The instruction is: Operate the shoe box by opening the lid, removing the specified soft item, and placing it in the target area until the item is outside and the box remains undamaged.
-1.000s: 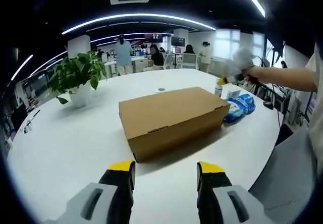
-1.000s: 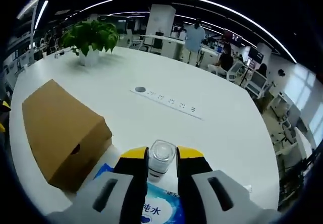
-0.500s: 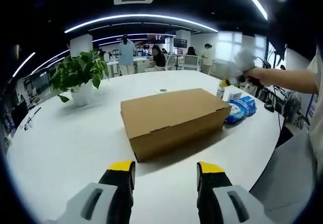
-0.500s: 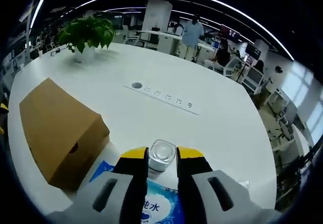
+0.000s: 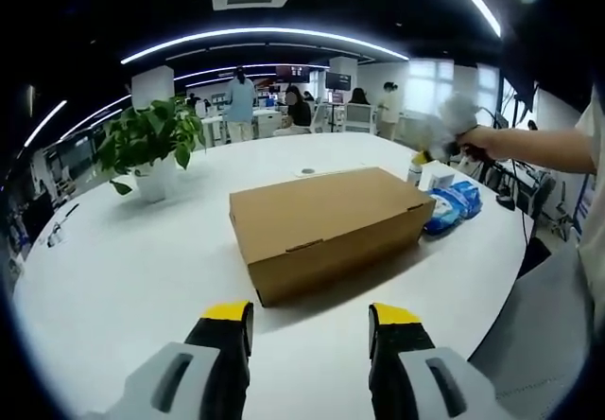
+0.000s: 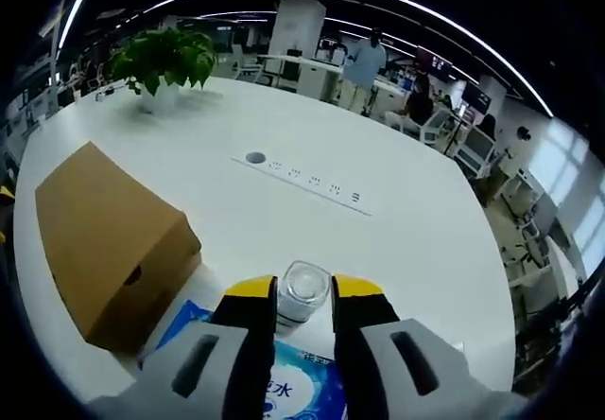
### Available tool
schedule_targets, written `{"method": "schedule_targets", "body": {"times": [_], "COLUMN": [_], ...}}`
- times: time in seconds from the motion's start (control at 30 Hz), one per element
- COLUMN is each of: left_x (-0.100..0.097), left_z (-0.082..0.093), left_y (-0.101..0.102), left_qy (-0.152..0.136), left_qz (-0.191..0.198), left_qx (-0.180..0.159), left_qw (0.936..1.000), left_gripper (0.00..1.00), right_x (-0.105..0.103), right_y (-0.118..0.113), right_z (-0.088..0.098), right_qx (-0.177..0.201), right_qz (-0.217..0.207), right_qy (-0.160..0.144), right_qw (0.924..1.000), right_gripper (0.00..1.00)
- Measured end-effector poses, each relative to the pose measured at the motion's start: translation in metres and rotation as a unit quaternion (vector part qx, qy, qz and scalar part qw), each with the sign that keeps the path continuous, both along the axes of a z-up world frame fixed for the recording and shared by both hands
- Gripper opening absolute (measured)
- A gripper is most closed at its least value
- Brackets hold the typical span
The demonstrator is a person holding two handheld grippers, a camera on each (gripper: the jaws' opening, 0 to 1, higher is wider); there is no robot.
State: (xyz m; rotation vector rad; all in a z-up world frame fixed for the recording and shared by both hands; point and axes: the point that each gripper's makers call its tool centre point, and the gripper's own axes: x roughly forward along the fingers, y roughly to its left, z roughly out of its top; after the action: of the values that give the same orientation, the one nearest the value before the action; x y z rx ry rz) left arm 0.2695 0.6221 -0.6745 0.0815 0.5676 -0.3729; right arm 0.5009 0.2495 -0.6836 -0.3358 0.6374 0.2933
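Observation:
The closed brown cardboard shoe box (image 5: 326, 223) lies flat on the white round table (image 5: 123, 269), its lid down. My left gripper (image 5: 310, 323) hovers open in front of the box's near long side, a short way off, with nothing between its fingers. In the right gripper view the box (image 6: 104, 240) sits to the left. My right gripper (image 6: 302, 299) is closed narrowly on the top of a small clear bottle (image 6: 302, 290), which fills the gap between the jaws. In the left gripper view a hand holds that right gripper (image 5: 444, 127) beyond the box's far right end.
A blue wet-wipes pack (image 5: 454, 202) and a small white box (image 5: 435, 172) lie by the shoe box's right end; the pack (image 6: 284, 382) is under my right gripper. A potted plant (image 5: 146, 146) stands far left. A socket strip (image 6: 312, 182) runs mid-table. People stand at desks behind.
Both views have drifted slightly with the hands. The box, pack and bottle stay where they were. A person in the background has walked to the right.

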Motion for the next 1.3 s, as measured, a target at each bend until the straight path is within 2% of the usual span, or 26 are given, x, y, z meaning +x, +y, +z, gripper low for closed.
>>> {"method": "schedule_targets", "body": {"times": [0.37,0.7,0.83,1.03,1.3], "left_x": [0.000,0.002,0.004,0.004,0.000], "left_z": [0.002,0.002,0.004,0.007,0.015], "left_y": [0.003,0.004,0.004,0.002,0.001], "left_qy": [-0.001,0.003,0.002,-0.003,-0.012], "left_qz": [0.002,0.001,0.003,0.004,0.008], "left_qx": [0.003,0.002,0.001,0.001,0.005], "left_qw": [1.0000,1.0000,1.0000,1.0000,0.9999], "left_gripper": [0.50,0.52,0.54,0.57,0.66], "right_x": [0.002,-0.001,-0.004,-0.021,-0.065], "right_y": [0.000,0.006,0.007,0.005,-0.003], "right_z": [-0.004,0.000,0.006,0.016,0.023], "right_qx": [-0.005,0.003,0.018,0.029,0.048], "right_qz": [0.009,0.024,0.030,0.048,0.074], "right_qy": [0.005,-0.003,-0.008,-0.024,-0.029], "right_qw": [0.9999,0.9997,0.9994,0.9981,0.9957], "right_gripper": [0.23,0.34,0.39,0.47,0.58]}}
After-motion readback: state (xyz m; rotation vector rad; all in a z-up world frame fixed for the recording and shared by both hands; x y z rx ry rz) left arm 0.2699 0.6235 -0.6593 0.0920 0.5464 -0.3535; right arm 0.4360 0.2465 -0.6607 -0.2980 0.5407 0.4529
